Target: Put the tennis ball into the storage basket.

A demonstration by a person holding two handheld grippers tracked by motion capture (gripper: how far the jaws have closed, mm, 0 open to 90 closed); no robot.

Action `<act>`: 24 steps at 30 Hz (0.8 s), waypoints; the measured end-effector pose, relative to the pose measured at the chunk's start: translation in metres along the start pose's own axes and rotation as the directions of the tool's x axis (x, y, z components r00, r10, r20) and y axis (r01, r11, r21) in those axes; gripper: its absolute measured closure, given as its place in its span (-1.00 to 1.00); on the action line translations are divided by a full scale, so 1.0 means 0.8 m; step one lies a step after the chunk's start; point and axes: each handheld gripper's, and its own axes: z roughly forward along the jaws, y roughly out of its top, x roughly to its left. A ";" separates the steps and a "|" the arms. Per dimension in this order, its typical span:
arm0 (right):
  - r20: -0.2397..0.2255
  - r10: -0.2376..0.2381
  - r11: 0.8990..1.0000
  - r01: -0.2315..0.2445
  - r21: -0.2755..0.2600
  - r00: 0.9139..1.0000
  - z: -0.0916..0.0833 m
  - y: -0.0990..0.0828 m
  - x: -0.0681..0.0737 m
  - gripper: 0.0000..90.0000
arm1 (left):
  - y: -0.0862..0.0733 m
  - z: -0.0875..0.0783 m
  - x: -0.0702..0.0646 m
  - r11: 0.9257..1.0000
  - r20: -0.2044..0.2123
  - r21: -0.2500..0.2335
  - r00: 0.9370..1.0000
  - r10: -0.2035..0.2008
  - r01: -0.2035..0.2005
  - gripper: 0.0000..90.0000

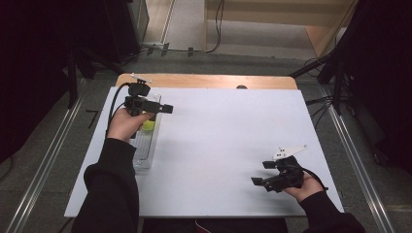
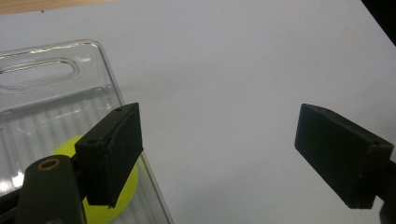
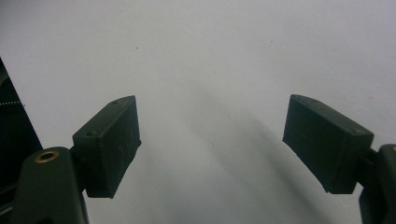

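Observation:
A yellow-green ball point(image 1: 148, 125) lies in a clear plastic tray point(image 1: 144, 150) at the table's left side. My left gripper point(image 1: 165, 108) hovers over the tray's far end, jaws wide open and holding nothing. In the left gripper view the ball point(image 2: 122, 198) sits low in the ribbed tray point(image 2: 56, 93), partly behind the left jaw, and the gripper point(image 2: 219, 144) spans the tray's edge and bare white surface. My right gripper point(image 1: 262, 173) rests near the front right of the table, open and empty. In the right gripper view its jaws point(image 3: 212, 140) frame plain white tabletop.
The white board point(image 1: 223, 131) covers a wooden table whose far edge point(image 1: 209, 80) shows at the back, with a small dark object point(image 1: 241, 87) on it. Dark stands, cables and metal rails flank both sides on the floor.

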 end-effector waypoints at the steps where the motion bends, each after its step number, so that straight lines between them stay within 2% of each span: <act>1: 0.000 0.000 1.000 0.000 0.001 1.000 0.000 0.000 0.000 -0.63 | 0.000 0.002 -0.002 1.000 0.004 0.001 1.000 0.001 -0.001 -0.66; 5: -0.001 -0.003 1.000 0.003 -0.001 1.000 0.000 0.000 0.000 -0.63 | 0.001 0.009 -0.010 1.000 0.029 0.015 0.999 0.014 -0.015 -0.66; 9: -0.002 0.000 1.000 0.000 -0.001 1.000 0.000 0.000 0.000 -0.62 | -0.001 0.016 -0.016 0.999 0.021 0.035 0.999 0.032 -0.032 -0.66; 11: -0.002 -0.001 1.000 0.001 -0.002 1.000 -0.001 -0.001 -0.001 -0.63 | -0.002 0.019 -0.019 0.999 0.032 0.039 0.999 0.036 -0.037 -0.66; 19: -0.003 -0.003 1.000 0.002 -0.003 1.000 -0.001 -0.001 -0.001 -0.63 | -0.005 0.022 -0.033 0.998 0.077 0.033 0.996 0.051 -0.054 -0.66; 24: -0.004 -0.003 1.000 0.003 -0.003 1.000 -0.001 -0.001 -0.001 -0.63 | -0.009 0.022 -0.041 0.998 0.086 0.034 0.995 0.057 -0.060 -0.66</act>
